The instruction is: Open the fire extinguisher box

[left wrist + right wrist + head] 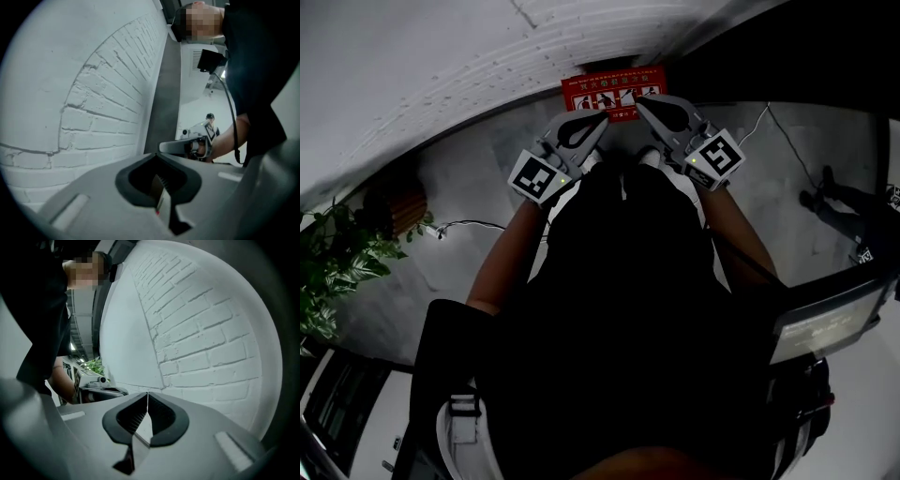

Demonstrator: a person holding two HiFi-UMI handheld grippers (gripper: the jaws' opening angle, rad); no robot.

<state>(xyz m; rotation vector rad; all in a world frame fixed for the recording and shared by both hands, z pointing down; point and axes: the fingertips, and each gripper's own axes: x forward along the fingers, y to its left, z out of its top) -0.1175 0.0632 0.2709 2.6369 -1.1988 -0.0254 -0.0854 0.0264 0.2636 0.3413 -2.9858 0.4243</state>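
Note:
The fire extinguisher box (614, 94) is red, with a strip of white pictograms on its top, and stands on the floor against the white brick wall (441, 56). I see it only in the head view, and its door is hidden. My left gripper (600, 122) hangs just above the box's near left side and points at it. Its jaws are shut with nothing between them (156, 153). My right gripper (641, 103) hovers over the near right part of the box. It is also shut and empty (148, 393). Each gripper view shows the other gripper beside it and the brick wall ahead.
A green potted plant (337, 253) stands at the left, with a brown round object (394, 202) and a thin cable (469, 225) on the grey floor near it. A person (839, 202) stands at the far right. A lit screen (830, 323) sits at my right side.

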